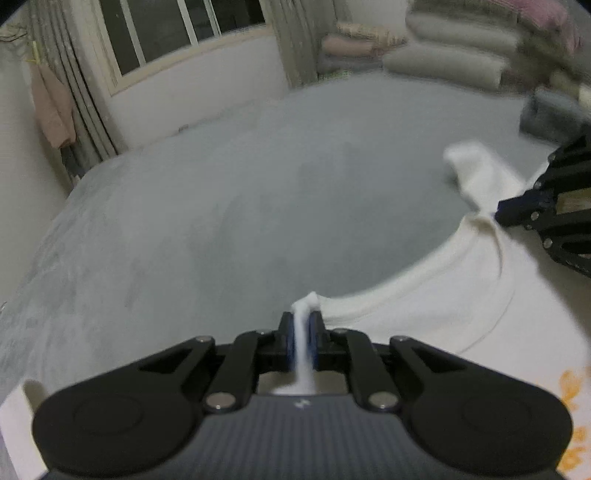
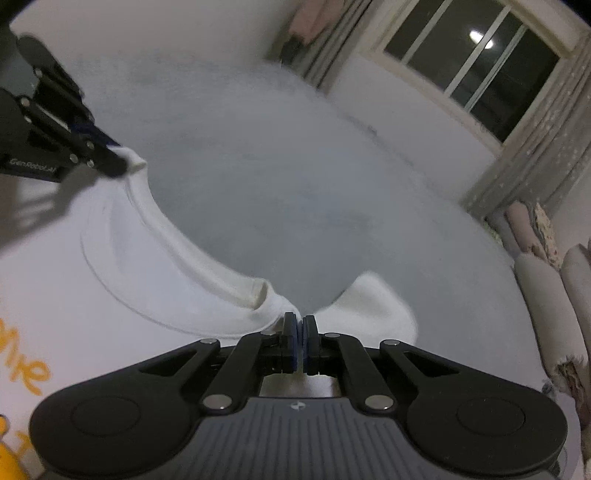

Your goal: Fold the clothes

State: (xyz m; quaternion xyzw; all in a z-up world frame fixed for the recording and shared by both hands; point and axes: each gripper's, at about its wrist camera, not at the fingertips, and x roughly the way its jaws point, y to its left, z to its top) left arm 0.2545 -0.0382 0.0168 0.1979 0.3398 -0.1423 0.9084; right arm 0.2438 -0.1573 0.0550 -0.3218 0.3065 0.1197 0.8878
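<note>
Presently: white T-shirt (image 1: 424, 314) on grey bed (image 1: 221, 221), shoulders pinched by left hand-held gripper (image 1: 303, 325) and right hand-held gripper (image 2: 300, 332). Sleeve (image 2: 373, 306) beside right; folded bedding (image 1: 443, 55) far ahead in left view only.

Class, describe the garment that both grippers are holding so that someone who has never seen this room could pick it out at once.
Start at the wide grey bed below the window. On its near side lies a white T-shirt, each shoulder pinched by a shut gripper, left and right. Unlike the rolled bedding stacked at the far end, it is spread flat, with a ribbed round collar and orange lettering.
</note>
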